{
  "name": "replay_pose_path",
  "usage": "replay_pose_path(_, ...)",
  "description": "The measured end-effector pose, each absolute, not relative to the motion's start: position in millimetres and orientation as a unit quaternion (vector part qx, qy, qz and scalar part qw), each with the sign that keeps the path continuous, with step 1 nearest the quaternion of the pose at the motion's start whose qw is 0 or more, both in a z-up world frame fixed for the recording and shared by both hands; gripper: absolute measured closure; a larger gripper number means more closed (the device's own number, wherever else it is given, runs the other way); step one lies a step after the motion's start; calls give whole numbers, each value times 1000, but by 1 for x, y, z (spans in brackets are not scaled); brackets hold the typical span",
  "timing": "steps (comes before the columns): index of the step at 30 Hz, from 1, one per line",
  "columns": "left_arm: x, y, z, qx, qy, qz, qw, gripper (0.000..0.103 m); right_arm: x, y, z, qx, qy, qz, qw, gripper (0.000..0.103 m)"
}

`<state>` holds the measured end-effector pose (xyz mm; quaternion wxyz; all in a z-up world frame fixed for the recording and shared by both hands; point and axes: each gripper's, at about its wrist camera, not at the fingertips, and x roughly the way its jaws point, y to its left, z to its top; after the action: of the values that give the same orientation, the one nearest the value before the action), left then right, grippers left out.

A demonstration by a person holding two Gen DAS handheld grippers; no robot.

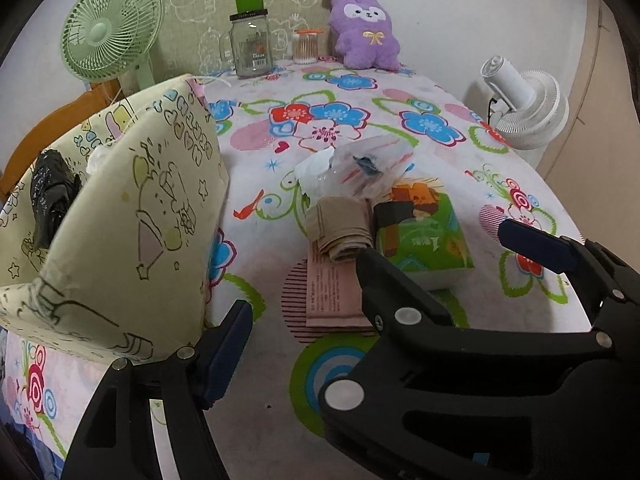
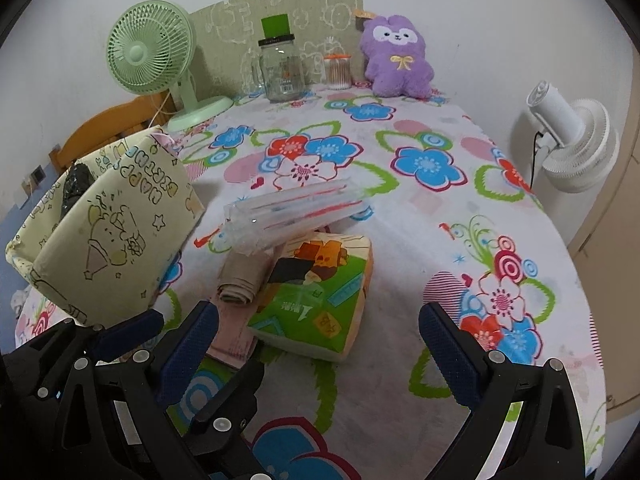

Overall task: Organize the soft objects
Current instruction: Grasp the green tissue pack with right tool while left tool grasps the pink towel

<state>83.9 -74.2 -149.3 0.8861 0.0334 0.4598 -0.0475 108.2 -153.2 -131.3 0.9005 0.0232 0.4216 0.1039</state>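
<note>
A green tissue pack (image 1: 428, 240) (image 2: 316, 304) lies mid-table. A folded beige cloth (image 1: 340, 232) (image 2: 240, 280) sits to its left on a pink paper pack (image 1: 332, 300). A clear red-striped plastic bag (image 1: 368, 168) (image 2: 292, 212) rests across their far ends. A cream cartoon-print fabric box (image 1: 140, 220) (image 2: 112, 248) stands at the left with a black bag (image 1: 52, 200) inside. My left gripper (image 1: 316, 312) hovers open near the box corner, its right finger hidden. My right gripper (image 2: 320, 316) (image 1: 436, 244) hangs open above the tissue pack, crowding the left one.
A purple plush (image 1: 366, 32) (image 2: 396, 56), a glass jar (image 2: 282, 72), a cotton-swab jar (image 2: 338, 72) and a green fan (image 2: 150, 52) stand along the back. A white fan (image 2: 572, 148) is off the table's right edge. A wooden chair back (image 2: 108, 132) is behind the box.
</note>
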Motion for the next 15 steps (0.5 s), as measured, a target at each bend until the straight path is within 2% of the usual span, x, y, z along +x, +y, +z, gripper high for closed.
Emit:
replay_pose_path(5,85,-76,-152,34,460,-43,886,26,114,-154,-138,30,427,115,896,5)
replay_pose_path(11,86,-81,-152,37,455,-39,889,27,117,-164,-145,40,438,102,892,27)
replay_pose_path(13,87,-82,-152,35,454,-40,889,27,116,-166,-144,34,439,90,894,41)
replay_pose_path(15,87,-85,-153,33,454,-45,889,27,116,-170,-143,32,439,84,894,44)
